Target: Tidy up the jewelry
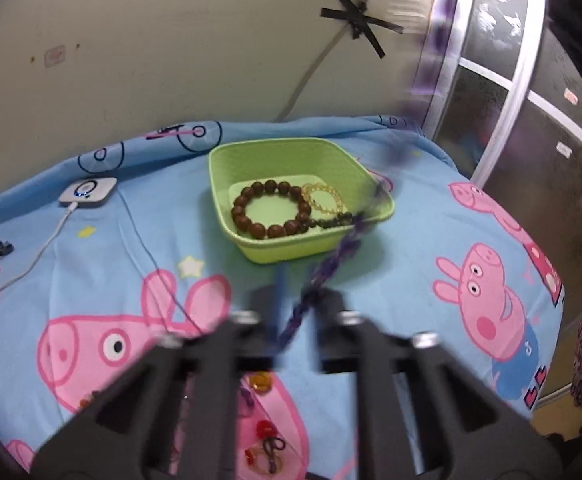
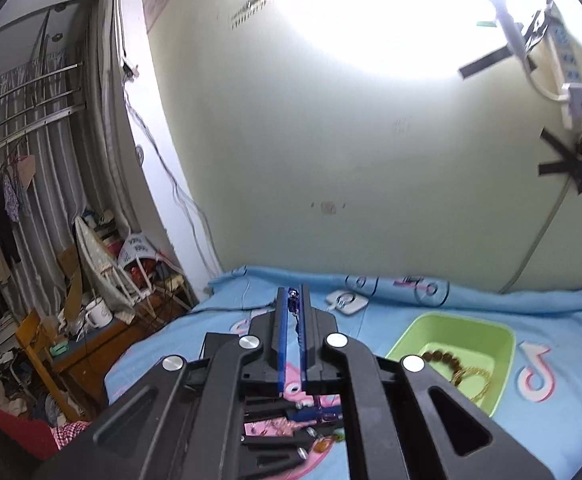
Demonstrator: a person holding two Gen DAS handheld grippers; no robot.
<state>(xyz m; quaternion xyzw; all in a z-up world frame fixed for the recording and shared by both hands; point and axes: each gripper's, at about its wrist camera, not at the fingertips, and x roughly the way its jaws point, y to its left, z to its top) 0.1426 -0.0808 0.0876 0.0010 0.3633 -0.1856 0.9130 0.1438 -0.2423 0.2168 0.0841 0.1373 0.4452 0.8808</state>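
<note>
At the far left of the left wrist view a white charger puck (image 1: 88, 193) with its cable lies on the cartoon pig bedsheet (image 1: 431, 240), near the sheet's back edge by the wall. Right of it the green tray (image 1: 291, 152) sits in the middle of the bed, open sheet on every side; inside lie a brown bead bracelet (image 1: 271, 210), a yellow bead bracelet (image 1: 323, 198) touching it, and a dark bead strand (image 1: 331, 222) at the near wall. A purple beaded strand (image 1: 331, 264), motion-blurred, runs from the left gripper (image 1: 295, 308) up across the tray's right corner and out of frame toward the window; the jaws stand slightly apart with the strand between them, and blur hides whether they pinch it. More small pieces (image 1: 263, 436) lie on the sheet under the gripper. In the right wrist view the right gripper (image 2: 294, 300) is clenched on the same purple strand, high above the bed's left edge. No legible writing beyond music-note logos (image 2: 535, 372) printed on the sheet.
</note>
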